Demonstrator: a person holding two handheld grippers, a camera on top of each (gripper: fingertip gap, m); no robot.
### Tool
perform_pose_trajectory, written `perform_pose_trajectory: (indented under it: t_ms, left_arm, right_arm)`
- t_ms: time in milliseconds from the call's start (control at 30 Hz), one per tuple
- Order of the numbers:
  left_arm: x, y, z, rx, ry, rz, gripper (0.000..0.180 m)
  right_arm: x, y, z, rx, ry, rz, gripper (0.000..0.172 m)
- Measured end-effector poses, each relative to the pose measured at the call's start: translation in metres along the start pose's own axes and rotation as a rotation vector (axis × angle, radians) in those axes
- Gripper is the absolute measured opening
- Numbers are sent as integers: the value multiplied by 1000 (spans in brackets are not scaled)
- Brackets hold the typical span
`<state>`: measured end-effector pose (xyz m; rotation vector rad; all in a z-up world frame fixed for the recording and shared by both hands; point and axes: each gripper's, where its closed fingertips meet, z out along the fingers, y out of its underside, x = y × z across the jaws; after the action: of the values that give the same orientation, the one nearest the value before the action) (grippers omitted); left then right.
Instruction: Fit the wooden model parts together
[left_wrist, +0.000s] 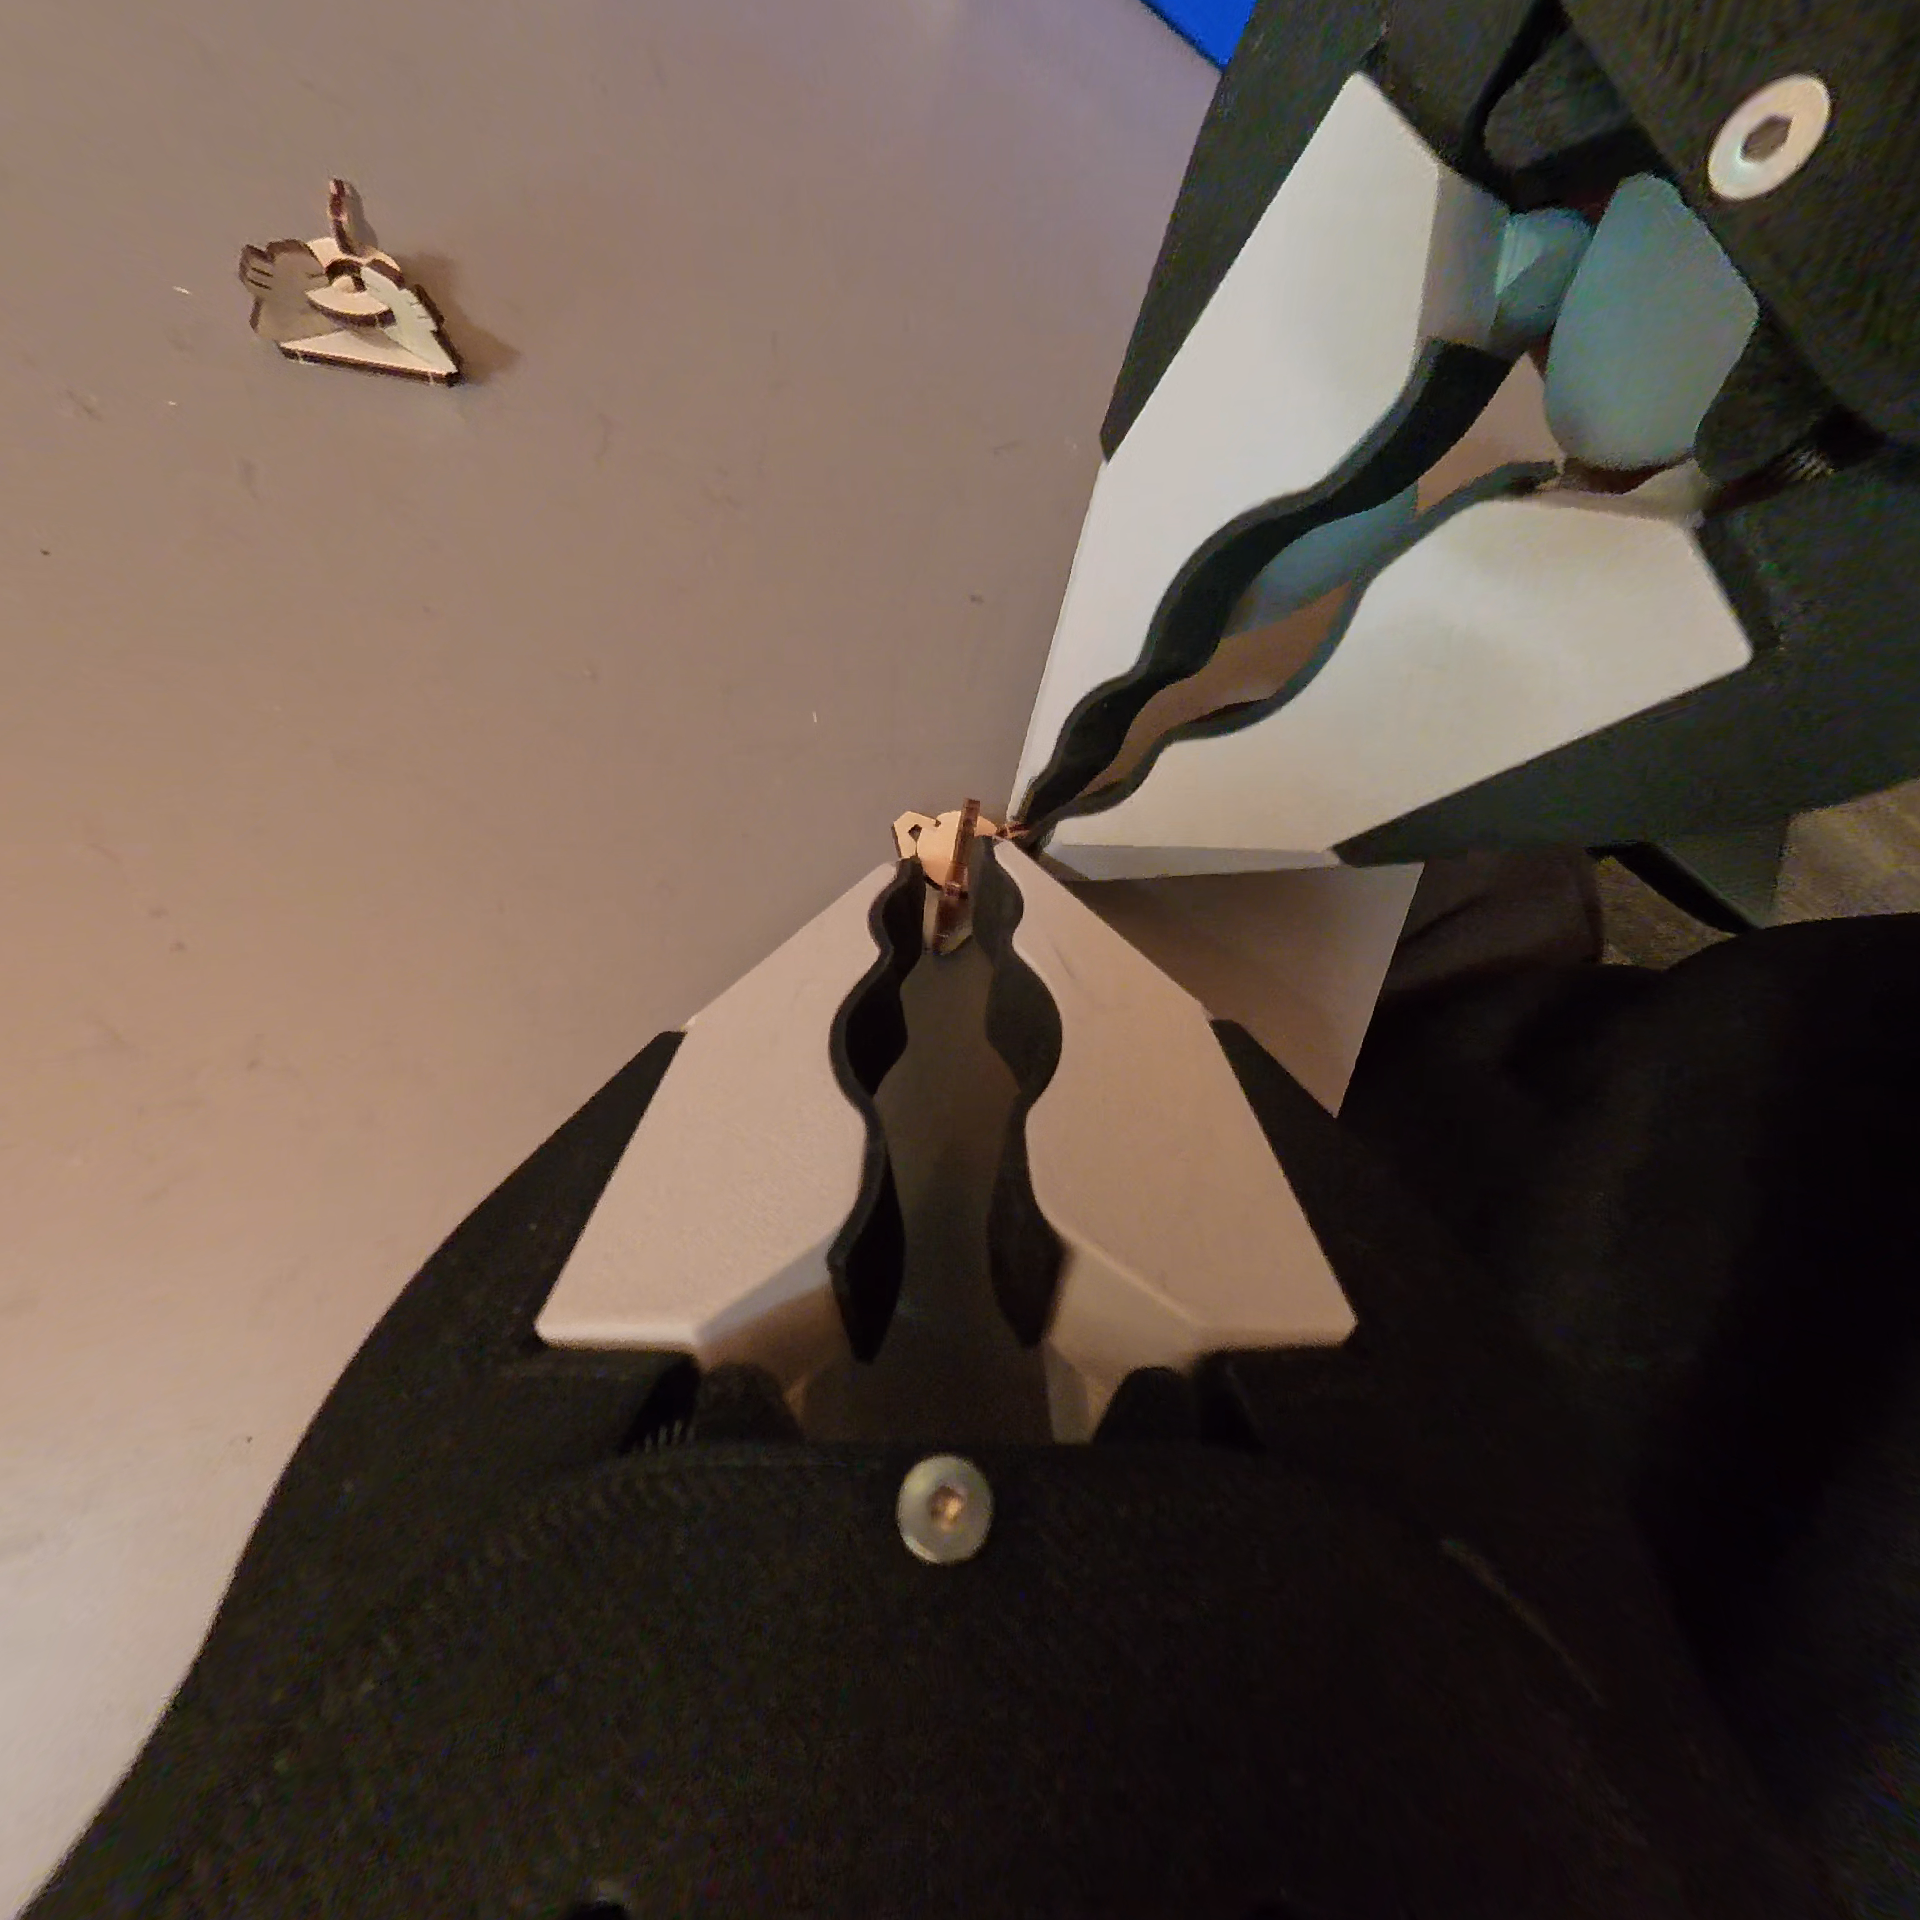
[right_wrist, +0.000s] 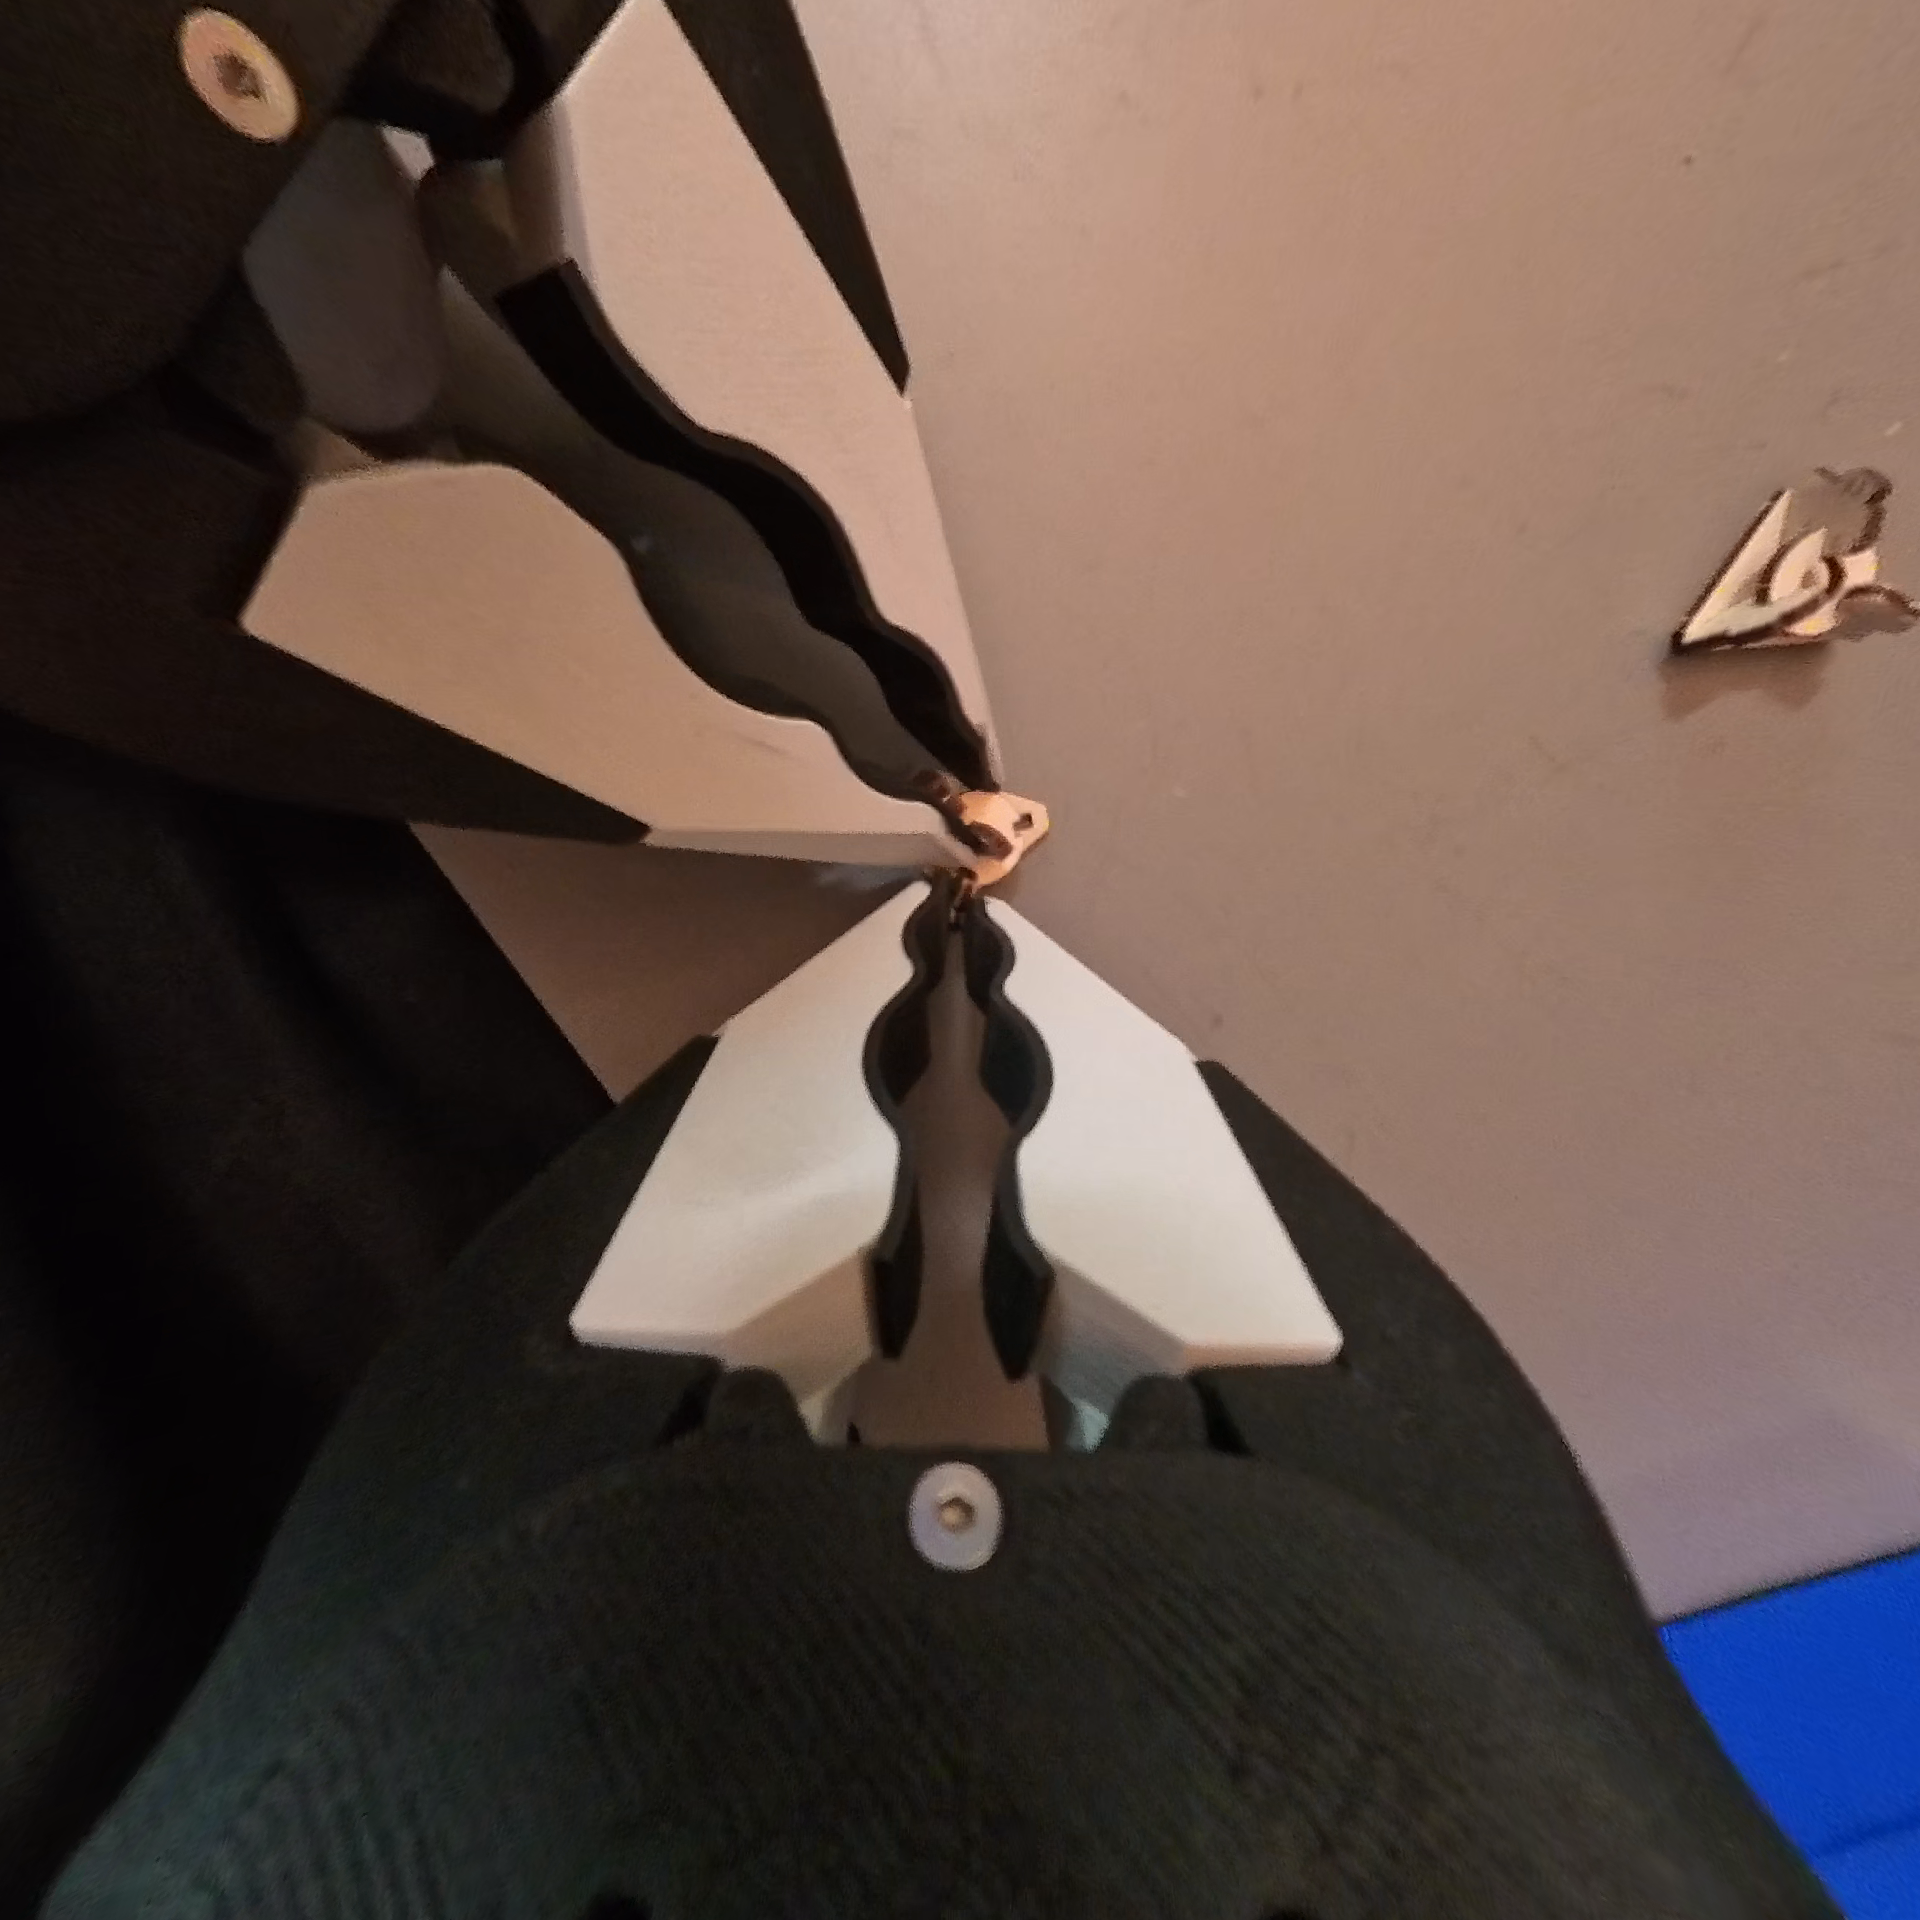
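My two grippers meet tip to tip above a grey table (left_wrist: 520, 727); the left gripper (left_wrist: 951, 883) points straight ahead with its wavy black pads pinching a small laser-cut wooden piece (left_wrist: 951, 847), which stands edge-on and juts past the fingertips; the right gripper (right_wrist: 954, 902) comes in at an angle from the side (its tips pressed nearly together) and nips a thin edge of that same wooden piece (right_wrist: 992, 826), which sits just beyond its fingertips, caught between both tools; well apart on the table lies a wooden assembly (left_wrist: 348, 291) of slotted parts; a blue surface (right_wrist: 1787, 1766) shows at the table's edge.
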<state>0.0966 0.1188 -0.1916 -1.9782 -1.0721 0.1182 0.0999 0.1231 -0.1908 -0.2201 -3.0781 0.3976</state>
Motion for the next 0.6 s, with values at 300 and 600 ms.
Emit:
perform_pose_trajectory:
  t_ms: [300,600]
  left_arm:
    - [-2,1,-2,-4,59,-47,14]
    - [-2,0,-11,5,162,-107,9]
  right_arm:
    - [-2,-4,2,5,-12,20,1]
    - [-3,-5,3,-24,-11,3,1]
